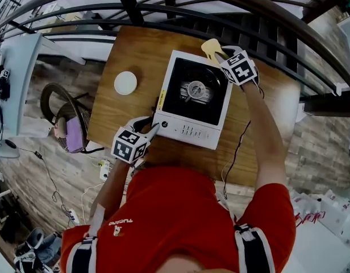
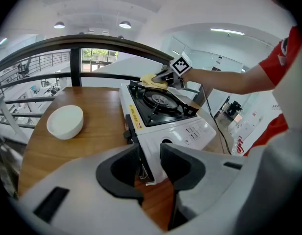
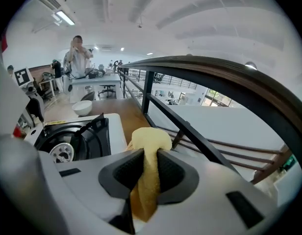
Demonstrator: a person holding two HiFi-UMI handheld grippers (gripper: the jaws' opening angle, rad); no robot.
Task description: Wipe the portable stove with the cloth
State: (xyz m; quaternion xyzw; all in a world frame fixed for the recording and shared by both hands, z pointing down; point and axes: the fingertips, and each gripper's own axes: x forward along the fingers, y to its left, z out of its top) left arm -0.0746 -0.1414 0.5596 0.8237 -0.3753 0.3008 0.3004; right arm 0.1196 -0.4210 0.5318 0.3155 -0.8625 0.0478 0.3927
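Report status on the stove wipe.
Left gripper clamps stove front corner. Right gripper holds cloth at stove far corner. Bowl off to side, nothing blocking.

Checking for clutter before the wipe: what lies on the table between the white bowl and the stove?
Only bare wooden table between bowl and stove; the head view shows it.

White bowl (image 1: pixel 125 83): upright on the wooden counter (image 1: pixel 138 53), ahead and left of the left tongs (image 1: pixel 154 129), well apart | Dark curved railing (image 1: pixel 163 9): just beyond the right tongs (image 1: pixel 219 54), past the counter's far edge | Chair (image 1: pixel 61 115) with something purple: on the floor, left of the left tongs | Person (image 3: pixel 77 58): standing far beyond the right tongs
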